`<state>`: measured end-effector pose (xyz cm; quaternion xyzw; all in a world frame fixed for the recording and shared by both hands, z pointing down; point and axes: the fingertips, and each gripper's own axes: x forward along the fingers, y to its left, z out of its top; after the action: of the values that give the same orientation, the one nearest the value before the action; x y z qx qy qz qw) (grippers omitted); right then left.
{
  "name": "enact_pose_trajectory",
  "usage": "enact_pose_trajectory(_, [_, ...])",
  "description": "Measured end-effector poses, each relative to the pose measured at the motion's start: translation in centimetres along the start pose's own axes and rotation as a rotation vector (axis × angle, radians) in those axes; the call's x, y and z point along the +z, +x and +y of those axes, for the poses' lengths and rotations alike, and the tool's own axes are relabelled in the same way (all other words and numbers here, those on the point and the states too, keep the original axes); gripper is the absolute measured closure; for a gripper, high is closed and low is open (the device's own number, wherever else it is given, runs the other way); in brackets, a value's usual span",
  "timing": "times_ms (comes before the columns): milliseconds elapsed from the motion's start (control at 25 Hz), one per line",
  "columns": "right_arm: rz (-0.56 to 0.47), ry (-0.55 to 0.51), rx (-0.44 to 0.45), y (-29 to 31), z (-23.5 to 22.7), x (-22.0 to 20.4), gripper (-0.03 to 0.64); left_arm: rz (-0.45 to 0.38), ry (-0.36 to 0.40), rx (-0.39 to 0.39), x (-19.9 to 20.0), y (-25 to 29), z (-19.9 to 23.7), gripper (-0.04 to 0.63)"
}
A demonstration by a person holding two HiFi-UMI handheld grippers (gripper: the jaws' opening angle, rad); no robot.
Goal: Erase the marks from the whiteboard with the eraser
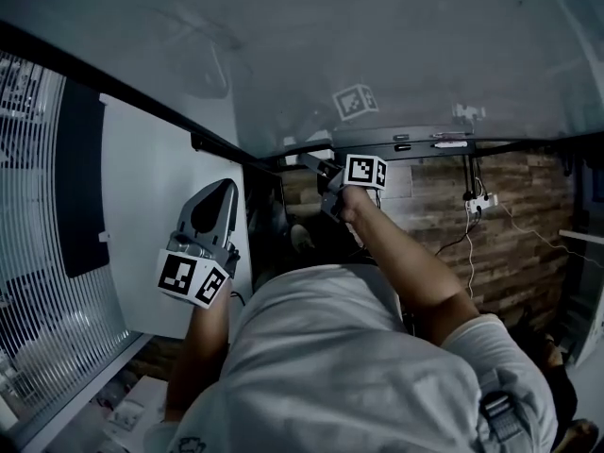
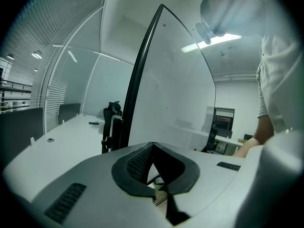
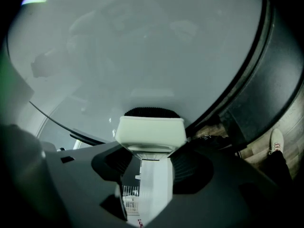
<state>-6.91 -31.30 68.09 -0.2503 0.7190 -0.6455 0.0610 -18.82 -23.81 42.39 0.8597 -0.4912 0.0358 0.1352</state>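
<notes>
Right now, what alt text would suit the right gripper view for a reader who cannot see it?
The right hand-held gripper is shut on a white eraser, its dark felt face turned to the whiteboard that fills most of the view. The board's dark frame curves down the right, with a white shoe beyond it.

White eraser (image 3: 150,129), black-framed pale whiteboard (image 3: 142,46)

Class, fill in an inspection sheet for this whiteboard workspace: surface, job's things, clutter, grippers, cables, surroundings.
Surface: whiteboard glossy; no marks made out.
Job's things: white eraser, facing the board near its frame.
Clutter: small items on the tray, too small to tell.
Grippers: right gripper shut on eraser; left gripper shut, empty, off the board.
Cables: white cable and power strip on the wall.
Surroundings: wood-plank wall, blinds, office chair.
</notes>
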Motion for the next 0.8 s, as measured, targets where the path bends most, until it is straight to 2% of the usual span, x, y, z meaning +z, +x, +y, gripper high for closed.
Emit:
enact_pose_trajectory(240, [-0.004, -0.068, 0.054, 0.2, 4.7, 0.7, 0.376, -0.048, 0.014, -0.017, 1.2, -0.6, 0.0, 0.588])
enact_pose_trajectory(520, [-0.045, -0.19, 0.152, -0.2, 13.2, 1.1, 0.376, -0.105, 0.033, -0.063, 3.0, -2.4, -0.8, 0.588])
enact_pose_trajectory(800, [-0.17, -0.372, 0.234, -8.2, 21.1, 1.8, 0.376, -0.154, 0.059, -0.118, 5.4, -2.9, -6.5, 0.588])
